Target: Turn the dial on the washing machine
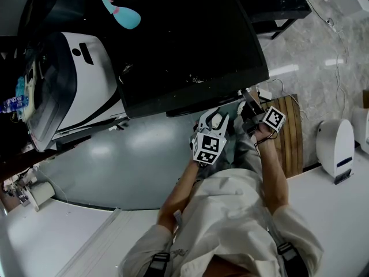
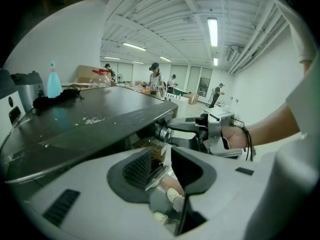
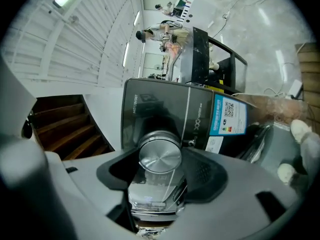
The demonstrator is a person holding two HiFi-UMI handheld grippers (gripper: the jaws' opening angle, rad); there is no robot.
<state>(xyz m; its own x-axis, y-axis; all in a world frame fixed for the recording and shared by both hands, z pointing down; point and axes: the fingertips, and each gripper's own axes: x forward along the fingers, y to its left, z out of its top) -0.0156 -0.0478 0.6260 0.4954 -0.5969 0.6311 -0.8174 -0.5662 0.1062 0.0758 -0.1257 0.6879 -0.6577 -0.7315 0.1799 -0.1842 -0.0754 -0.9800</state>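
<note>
dial [image 3: 160,154] is the silver round knob on the dark front panel [image 3: 150,109] of the washing machine [image 1: 190,45], just under the edge of its black top. in the right gripper view it sits dead centre between the fingers [image 3: 202,174] of my right gripper [image 3: 162,166], flat face toward the camera. both pads look pressed to its rim, one on each side, so i read that hand as clenched on the dial. its axis runs straight out of the panel, along the line that gripper points, so i judge the turn is a roll of the wrist about that line, with no push sideways. my left gripper [image 2: 162,159] sits just beside and lower, angled down, its fingers parted with nothing between them. from its view the dial [image 2: 161,132] lies up and ahead, apart from it, with the right gripper [image 2: 167,131] already around it. the right hand is plainly the one to use, and the risk i see is the pads slipping on the smooth metal.
</note>
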